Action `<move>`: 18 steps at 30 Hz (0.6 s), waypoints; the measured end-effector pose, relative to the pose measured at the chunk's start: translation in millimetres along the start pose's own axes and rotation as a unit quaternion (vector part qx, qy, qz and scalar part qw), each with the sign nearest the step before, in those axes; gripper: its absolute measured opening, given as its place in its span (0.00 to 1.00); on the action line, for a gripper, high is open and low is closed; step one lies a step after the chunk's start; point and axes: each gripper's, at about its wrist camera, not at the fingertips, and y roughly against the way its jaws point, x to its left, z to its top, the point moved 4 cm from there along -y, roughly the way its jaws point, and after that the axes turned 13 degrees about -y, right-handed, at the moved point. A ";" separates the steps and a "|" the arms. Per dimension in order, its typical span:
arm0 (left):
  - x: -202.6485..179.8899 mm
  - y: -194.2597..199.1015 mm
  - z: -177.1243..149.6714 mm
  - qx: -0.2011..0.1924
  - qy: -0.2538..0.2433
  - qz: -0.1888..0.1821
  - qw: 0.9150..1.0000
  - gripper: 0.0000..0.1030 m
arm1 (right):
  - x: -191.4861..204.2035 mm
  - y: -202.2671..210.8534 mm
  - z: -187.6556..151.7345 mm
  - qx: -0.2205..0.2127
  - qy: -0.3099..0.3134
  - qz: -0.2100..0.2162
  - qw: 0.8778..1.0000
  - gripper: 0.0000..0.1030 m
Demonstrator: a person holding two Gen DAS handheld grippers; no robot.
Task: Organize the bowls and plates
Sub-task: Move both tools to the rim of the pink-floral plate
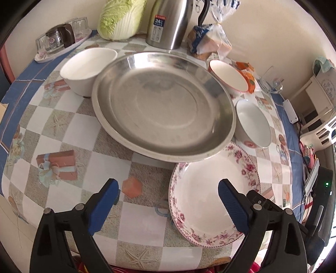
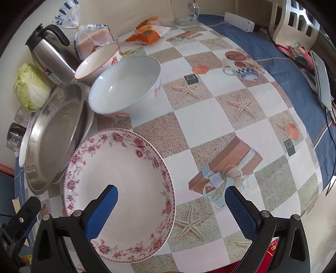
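A floral-rimmed plate (image 1: 210,201) (image 2: 121,180) lies at the table's near edge. Its far edge is tucked under the rim of a large steel plate (image 1: 163,105) (image 2: 54,130). My left gripper (image 1: 168,189) is open: its right finger hangs over the floral plate and the plate's left rim is between the fingers, untouched. My right gripper (image 2: 170,190) is also open, straddling the same plate's right rim. A plain white bowl (image 1: 88,69) stands back left. A red-rimmed bowl (image 1: 229,76) (image 2: 98,61) and a white bowl with red marks (image 1: 254,124) (image 2: 126,84) stand to the right.
Along the wall stand a steel kettle (image 1: 168,23), a cabbage (image 1: 119,19), a bread bag (image 1: 210,42), orange packets (image 2: 147,33) and a tray of glasses (image 1: 61,40). The checked tablecloth (image 2: 210,105) stretches right toward a power strip (image 2: 239,22).
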 end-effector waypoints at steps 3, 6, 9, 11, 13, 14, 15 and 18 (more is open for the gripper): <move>-1.9 -8.9 -4.0 0.013 0.005 -0.016 1.000 0.94 | -4.9 -9.3 -1.1 0.018 -0.005 -0.003 1.000 0.98; -4.5 -17.6 -6.5 0.025 0.004 -0.018 1.000 0.94 | -6.5 -14.4 -2.7 0.026 -0.002 -0.003 1.000 0.93; -6.5 -23.0 -7.3 0.030 0.008 -0.026 0.999 0.94 | -8.3 -18.5 -1.4 0.033 -0.004 0.006 0.999 0.90; -8.2 -25.6 -7.5 0.031 0.010 -0.028 0.999 0.94 | -11.0 -19.1 0.4 0.033 -0.011 0.014 0.999 0.90; -8.5 -27.2 -7.3 0.031 0.009 -0.025 0.999 0.94 | -13.7 -19.3 2.0 0.033 -0.021 0.021 0.999 0.88; -8.5 -28.4 -7.5 0.033 0.009 -0.023 0.999 0.94 | -15.4 -20.0 3.5 0.033 -0.024 0.024 0.999 0.85; -8.1 -30.9 -7.2 0.038 0.010 -0.022 0.999 0.94 | -15.7 -19.7 3.8 0.033 -0.024 0.029 0.999 0.83; -6.1 -37.4 -6.5 0.054 0.018 -0.028 0.998 0.94 | -18.1 -21.8 8.9 0.031 -0.010 0.032 0.999 0.75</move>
